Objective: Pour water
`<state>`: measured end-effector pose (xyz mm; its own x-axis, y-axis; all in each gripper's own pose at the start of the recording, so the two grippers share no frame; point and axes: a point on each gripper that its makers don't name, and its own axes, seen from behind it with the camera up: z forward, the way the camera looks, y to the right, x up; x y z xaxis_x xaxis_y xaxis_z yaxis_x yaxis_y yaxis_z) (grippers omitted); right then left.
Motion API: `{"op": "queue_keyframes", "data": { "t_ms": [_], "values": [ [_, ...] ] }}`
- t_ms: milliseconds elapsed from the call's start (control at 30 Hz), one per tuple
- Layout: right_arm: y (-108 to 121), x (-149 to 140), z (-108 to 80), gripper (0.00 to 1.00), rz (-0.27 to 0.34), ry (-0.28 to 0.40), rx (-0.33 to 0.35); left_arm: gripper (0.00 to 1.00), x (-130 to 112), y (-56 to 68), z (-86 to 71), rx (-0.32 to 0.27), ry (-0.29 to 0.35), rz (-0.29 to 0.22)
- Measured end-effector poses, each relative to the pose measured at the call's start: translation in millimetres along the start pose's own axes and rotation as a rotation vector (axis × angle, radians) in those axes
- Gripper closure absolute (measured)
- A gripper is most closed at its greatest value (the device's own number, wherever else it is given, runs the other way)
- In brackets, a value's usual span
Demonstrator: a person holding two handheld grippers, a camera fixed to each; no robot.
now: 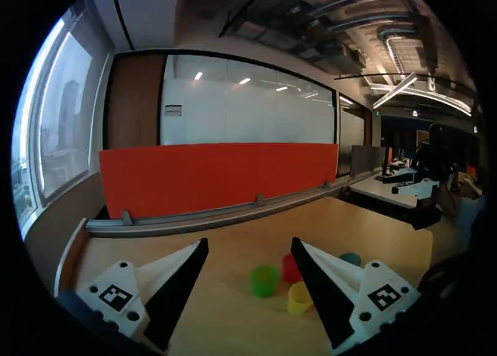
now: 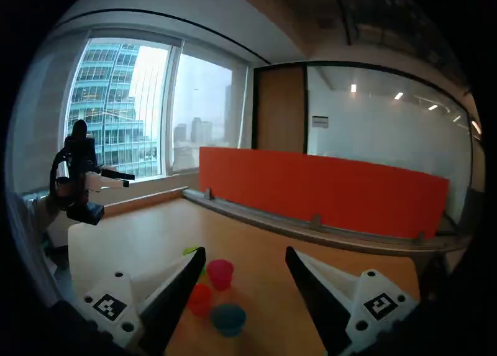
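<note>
Nearest in the left gripper view, the left gripper (image 1: 248, 240) is spread wide with nothing between its fingers, hanging above a wooden desk (image 1: 373, 225). Just past its fingertips is a tight cluster of cups. The yellow cup (image 1: 299, 297) is nearest, against the inner edge of one finger. The green cup (image 1: 265, 280) is just beside it and the red cup (image 1: 290, 268) is behind the two. The teal cup (image 1: 351, 258) is a little apart, half hidden by that finger. All are upright on the desk. Beyond them an orange divider (image 1: 217, 176) runs along the desk's back edge, with a glass wall (image 1: 248, 107) behind it.

Close up in the right gripper view, the right gripper (image 2: 244, 250) is also spread wide and holds nothing. Cups sit by one of its fingers. A blue cup (image 2: 228, 319) is closest and an orange-red cup (image 2: 200, 299) is partly behind the finger. A pink cup (image 2: 220, 274) is next, and a green sliver shows at the fingertip. I cannot tell how these match the cups in the other view. Farther off, the left gripper is held up over the desk's far corner. Behind it a window (image 2: 124, 107) shows towers.
</note>
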<state>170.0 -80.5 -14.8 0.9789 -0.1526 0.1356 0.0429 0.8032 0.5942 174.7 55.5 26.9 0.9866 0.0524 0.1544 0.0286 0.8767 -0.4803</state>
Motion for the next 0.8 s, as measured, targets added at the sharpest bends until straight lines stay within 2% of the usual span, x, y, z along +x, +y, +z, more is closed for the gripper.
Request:
{"op": "queue_keyframes", "data": {
  "t_ms": [267,800],
  "values": [
    [-4.1,-22.4,4.4,0.0,-0.034,-0.061,0.029,0.01,-19.4,-3.7,4.6,0.0,-0.037,0.01],
    [-9.3,-72.7,9.9,0.0,-0.048,-0.188,0.089,0.01,-65.8,-9.6,13.6,-0.002,-0.109,0.014]
  ]
}}
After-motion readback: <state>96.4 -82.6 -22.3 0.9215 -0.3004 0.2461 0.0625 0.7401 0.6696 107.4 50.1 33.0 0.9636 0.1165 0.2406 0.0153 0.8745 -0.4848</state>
